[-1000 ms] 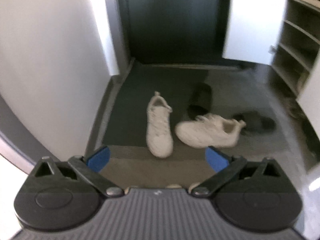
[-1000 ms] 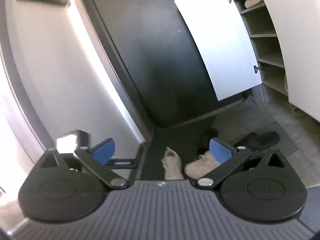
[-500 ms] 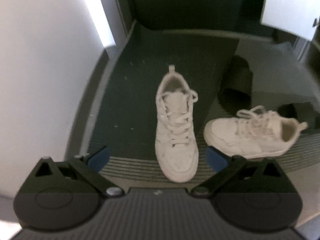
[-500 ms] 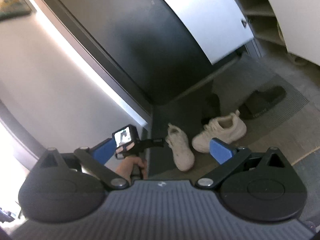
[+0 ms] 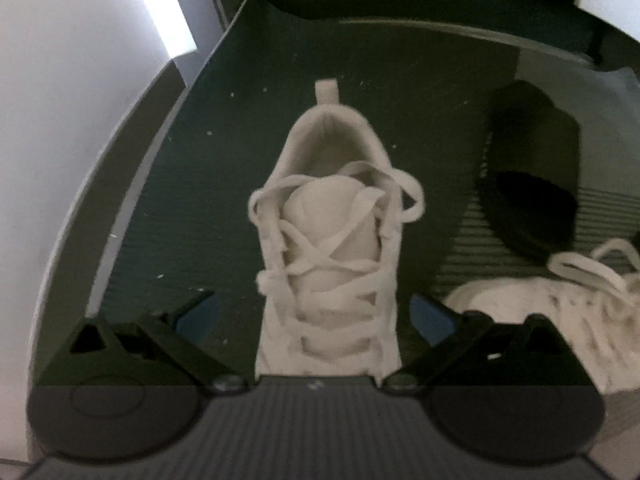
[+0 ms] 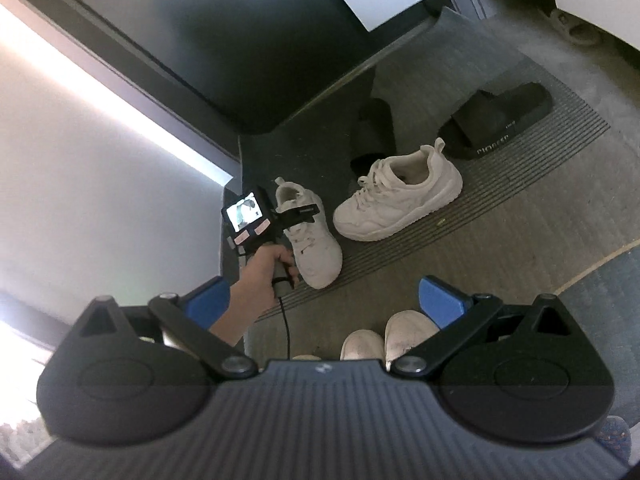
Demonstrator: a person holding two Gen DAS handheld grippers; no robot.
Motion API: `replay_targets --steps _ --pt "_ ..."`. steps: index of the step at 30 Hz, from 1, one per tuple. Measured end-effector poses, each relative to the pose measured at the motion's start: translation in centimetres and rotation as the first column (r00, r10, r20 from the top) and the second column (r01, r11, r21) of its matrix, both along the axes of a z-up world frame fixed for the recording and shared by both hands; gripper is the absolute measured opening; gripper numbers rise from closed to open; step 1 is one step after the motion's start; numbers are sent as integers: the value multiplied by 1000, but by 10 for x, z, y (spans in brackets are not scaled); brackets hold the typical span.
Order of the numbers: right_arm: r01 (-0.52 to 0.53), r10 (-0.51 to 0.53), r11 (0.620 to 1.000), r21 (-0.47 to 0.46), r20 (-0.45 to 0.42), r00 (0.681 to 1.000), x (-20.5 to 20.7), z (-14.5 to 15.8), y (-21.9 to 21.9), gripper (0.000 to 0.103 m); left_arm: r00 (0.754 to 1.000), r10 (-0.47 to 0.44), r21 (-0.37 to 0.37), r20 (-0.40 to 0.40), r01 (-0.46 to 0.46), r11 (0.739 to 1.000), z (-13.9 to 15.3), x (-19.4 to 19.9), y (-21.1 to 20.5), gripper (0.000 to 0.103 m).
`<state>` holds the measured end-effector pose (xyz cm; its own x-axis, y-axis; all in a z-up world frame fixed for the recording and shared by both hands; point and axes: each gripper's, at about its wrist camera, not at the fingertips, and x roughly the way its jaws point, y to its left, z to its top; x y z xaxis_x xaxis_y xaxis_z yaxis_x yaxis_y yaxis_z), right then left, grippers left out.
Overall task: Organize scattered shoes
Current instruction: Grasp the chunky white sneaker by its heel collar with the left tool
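While the left gripper (image 5: 314, 312) hangs low over the near white sneaker (image 5: 328, 256), its jaws stand wide apart, one on each side of the laced forefoot, not touching it as far as the blur allows. That sneaker lies on the dark mat (image 5: 168, 216), heel toward the door edge of the mat, toe toward the holder. Second white sneaker (image 6: 400, 196) lies crosswise just beside it, toward the mat's right side. Two black slides: one (image 6: 374, 136) behind the sneakers near the door edge, the other (image 6: 500, 120) well out toward the mat's right edge, close to the open cabinet. Right gripper (image 6: 326, 304) held high above the floor, jaws apart, holding nothing. Judgement: task at its start. All four shoes scattered on the mat, none paired or shelved; first grasp not yet made, everything remains to do.
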<state>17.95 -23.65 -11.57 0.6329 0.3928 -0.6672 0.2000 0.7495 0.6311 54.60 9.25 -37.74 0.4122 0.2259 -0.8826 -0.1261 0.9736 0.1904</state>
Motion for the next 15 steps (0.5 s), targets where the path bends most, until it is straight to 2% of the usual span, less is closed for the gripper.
replay_targets --steps 9,11,12,15 --pt "-20 20 1000 -10 -64 998 23 -16 14 103 989 37 -71 -141 -47 996 -53 35 21 102" --pt "-42 35 996 -80 -85 996 27 -15 18 103 989 13 -100 -150 -29 995 -59 39 22 98" --pt "-55 42 989 -134 -96 994 29 -14 21 103 989 -2 -85 -145 -11 996 -59 39 20 91" --pt "-97 56 942 -323 -135 989 36 -10 33 103 990 -32 -21 -138 30 999 -59 37 12 89"
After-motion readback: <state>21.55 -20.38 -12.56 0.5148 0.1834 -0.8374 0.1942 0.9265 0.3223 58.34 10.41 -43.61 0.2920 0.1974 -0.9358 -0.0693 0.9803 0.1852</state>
